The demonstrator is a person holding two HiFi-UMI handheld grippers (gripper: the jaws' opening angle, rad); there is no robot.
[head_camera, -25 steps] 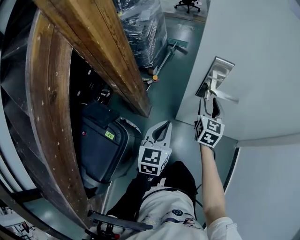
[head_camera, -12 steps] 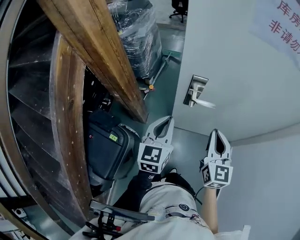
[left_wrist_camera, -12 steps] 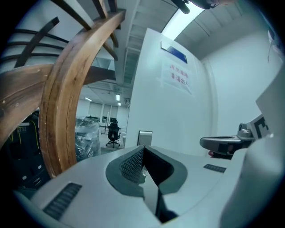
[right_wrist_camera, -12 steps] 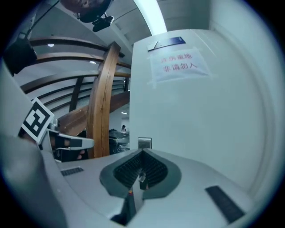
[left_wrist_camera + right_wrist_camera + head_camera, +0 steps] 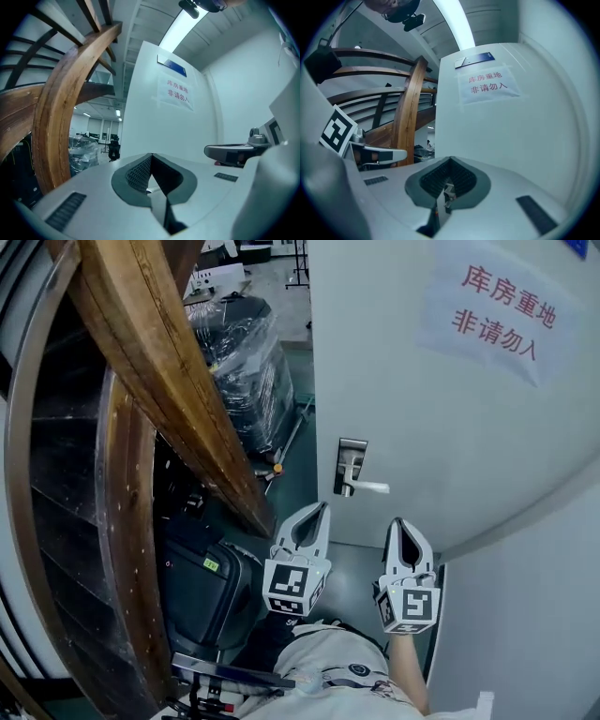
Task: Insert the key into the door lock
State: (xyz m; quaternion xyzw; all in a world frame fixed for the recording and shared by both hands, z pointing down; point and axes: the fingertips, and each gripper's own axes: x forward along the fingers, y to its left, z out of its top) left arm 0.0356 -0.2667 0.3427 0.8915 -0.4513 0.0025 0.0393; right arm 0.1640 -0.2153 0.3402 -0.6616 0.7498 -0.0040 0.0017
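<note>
Only the head view shows the door handle (image 5: 368, 487); each gripper view shows its tongs, left tongs (image 5: 322, 508) and right tongs (image 5: 400, 523), closed tip to tip.

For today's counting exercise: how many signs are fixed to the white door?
2. A paper notice with red characters is high on the door; a blue plate sits just above it. Others may be out of frame.
</note>
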